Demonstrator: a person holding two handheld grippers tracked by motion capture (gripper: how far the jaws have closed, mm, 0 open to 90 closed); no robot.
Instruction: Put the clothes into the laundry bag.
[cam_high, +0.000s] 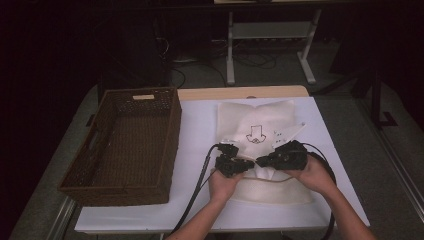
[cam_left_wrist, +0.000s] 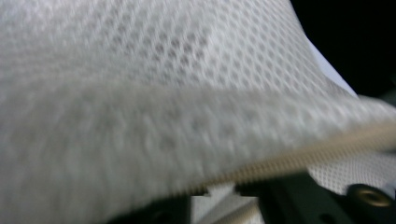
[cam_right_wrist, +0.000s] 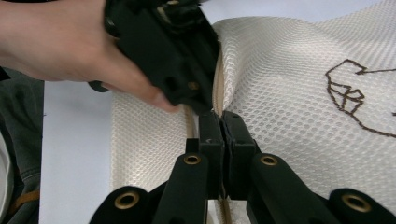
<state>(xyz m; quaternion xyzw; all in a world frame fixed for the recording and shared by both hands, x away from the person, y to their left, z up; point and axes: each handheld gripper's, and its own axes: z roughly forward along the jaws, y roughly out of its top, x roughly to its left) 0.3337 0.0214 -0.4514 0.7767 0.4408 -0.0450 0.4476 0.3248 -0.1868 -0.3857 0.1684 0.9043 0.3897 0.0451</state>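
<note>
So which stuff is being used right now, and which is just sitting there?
In use:
mesh bag
its zipper
left gripper
right gripper, shut on the zipper edge

Just sitting there:
wicker basket
white table cover

a table (cam_high: 200, 125) covered by a white sheet is seen in the high view, with a strip of bare light wood left uncovered along its far edge. on its left part a dark brown wicker basket (cam_high: 170, 145) is placed, rectangular, with a handle slot cut in its far wall. just beside the basket, toward the middle and right, a cream mesh bag (cam_high: 260, 117) is spread flat on the white sheet, a dark outline drawing being stitched on it. the bag's near part is lifted slightly off the sheet. a zipper line (cam_right_wrist: 217, 88) is seen running along the mesh.
</note>
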